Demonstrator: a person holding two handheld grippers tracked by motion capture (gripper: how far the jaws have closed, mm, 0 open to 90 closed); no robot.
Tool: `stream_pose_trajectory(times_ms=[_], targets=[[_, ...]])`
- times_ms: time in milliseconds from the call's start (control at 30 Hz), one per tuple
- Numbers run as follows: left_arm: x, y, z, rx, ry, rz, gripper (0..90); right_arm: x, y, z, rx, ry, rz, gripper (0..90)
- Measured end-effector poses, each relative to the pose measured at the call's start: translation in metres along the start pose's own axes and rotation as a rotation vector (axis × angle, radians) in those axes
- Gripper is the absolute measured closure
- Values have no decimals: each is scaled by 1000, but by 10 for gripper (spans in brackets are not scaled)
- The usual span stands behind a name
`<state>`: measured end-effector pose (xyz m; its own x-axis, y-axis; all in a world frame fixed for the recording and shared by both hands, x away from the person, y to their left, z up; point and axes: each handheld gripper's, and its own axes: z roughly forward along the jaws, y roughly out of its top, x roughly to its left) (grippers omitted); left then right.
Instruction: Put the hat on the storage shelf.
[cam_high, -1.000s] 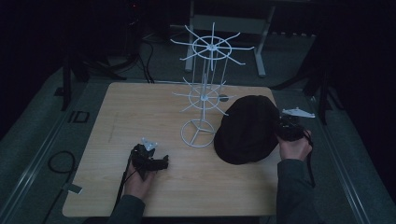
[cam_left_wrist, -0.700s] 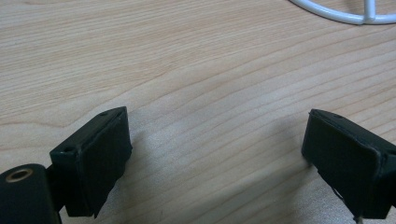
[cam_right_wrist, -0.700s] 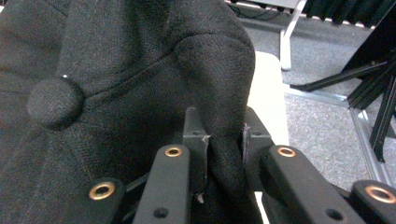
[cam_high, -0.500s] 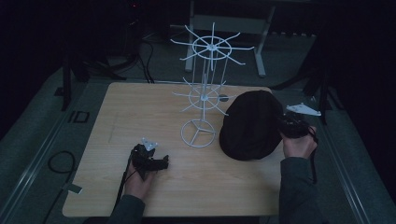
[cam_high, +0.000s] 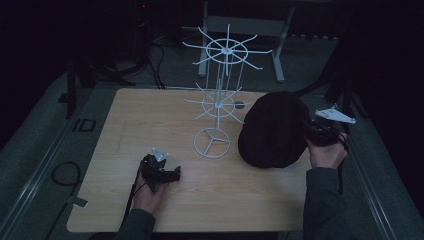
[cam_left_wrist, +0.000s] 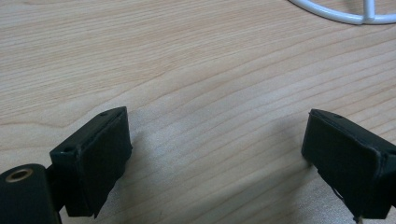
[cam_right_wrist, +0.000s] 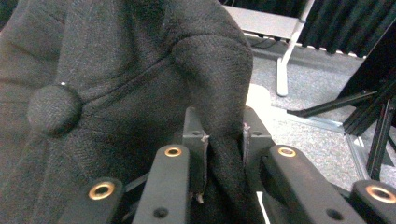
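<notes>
1. My right gripper (cam_high: 316, 134) sits at the table's right edge in the high view, and its jaws are clamped tight on a fold of the black cap (cam_high: 274, 129).
2. In the right gripper view the pinch is plain: the dark woven cloth of the cap (cam_right_wrist: 116, 84) bunches up between the two black jaws, and the round fabric button (cam_right_wrist: 54, 108) on its crown shows to the left.
3. The cap hangs from that grip over the right part of the wooden table (cam_high: 150, 120), just right of the white wire rack (cam_high: 220, 100). I cannot tell whether its lower edge touches the wood.
4. My left gripper (cam_high: 167, 174) rests low on the near-left part of the table, well apart from the cap, pointing toward the rack's ring base (cam_high: 212, 143).
5. In the left gripper view its jaws stand wide apart with nothing between them, just bare wood grain (cam_left_wrist: 210, 93), and a curve of the rack's white base ring (cam_left_wrist: 341, 14) crosses the top right corner.
</notes>
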<state>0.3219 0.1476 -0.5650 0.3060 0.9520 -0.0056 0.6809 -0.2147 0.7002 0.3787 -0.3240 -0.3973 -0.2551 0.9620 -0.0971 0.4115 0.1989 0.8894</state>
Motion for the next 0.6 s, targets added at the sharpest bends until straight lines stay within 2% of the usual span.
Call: stream_pose_trajectory(times_ms=[600], targets=[[0,0,0,-1,-1,-2,86,-1,19,-20,-39,-8,-49,768]])
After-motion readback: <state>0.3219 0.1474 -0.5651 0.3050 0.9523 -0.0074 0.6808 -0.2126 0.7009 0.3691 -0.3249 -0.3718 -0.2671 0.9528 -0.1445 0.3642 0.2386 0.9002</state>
